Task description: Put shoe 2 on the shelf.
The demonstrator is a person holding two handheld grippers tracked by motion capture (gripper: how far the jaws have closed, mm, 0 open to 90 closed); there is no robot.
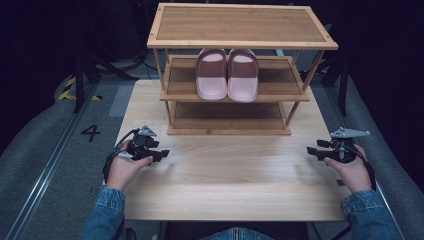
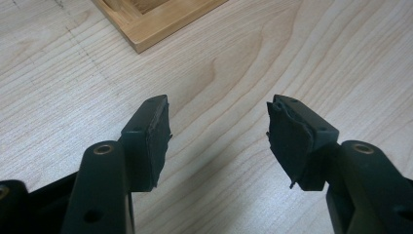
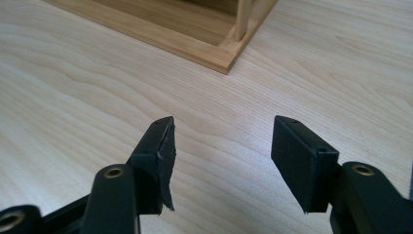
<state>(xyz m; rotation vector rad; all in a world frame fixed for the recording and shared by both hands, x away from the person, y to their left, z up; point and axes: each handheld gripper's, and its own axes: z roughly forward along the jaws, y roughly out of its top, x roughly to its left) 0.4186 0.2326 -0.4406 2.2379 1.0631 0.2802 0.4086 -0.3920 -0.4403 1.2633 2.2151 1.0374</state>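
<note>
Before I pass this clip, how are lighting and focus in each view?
High view: wooden table and shelf rack evenly lit, surroundings nearly black, pink slippers slightly soft. Left gripper view: left gripper jaws sharp, casting soft shadows on the wood. Right gripper view: right gripper jaws sharp, rack corner behind mildly blurred, no glare.

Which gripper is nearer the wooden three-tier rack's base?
Left. The left gripper sits just below the wooden three-tier rack's front-left corner; the right gripper lies farther off, right of its front-right corner.
</note>
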